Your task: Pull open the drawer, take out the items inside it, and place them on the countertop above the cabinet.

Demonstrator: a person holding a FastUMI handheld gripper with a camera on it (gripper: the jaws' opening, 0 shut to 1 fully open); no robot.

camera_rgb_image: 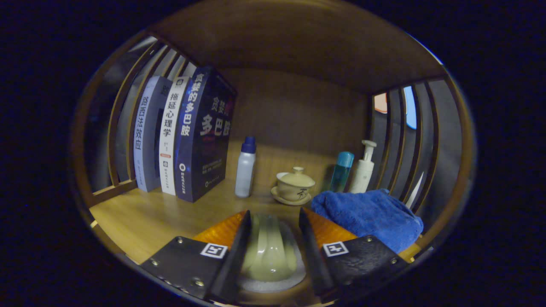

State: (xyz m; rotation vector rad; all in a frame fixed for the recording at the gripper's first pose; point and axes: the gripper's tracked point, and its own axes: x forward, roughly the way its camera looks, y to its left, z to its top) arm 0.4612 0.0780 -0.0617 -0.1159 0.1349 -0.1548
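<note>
My gripper [273, 221] is over the wooden countertop [145, 217] inside a slatted shelf bay, shut on a pale green ribbed bottle [269, 247] that fills the gap between both fingers. Its whitish base shows at the bottom, near the wood. A crumpled blue towel [369, 215] lies on the countertop just to the right of the right finger. Beyond the fingers stand a cream lidded teacup on a saucer [294, 185] and a white bottle with a blue cap [246, 168].
Three books [183, 136] stand upright at the back left. A teal bottle [342, 170] and a white pump bottle [364, 168] stand at the back right by the wooden slats [401, 140]. Bare wood lies left of the fingers.
</note>
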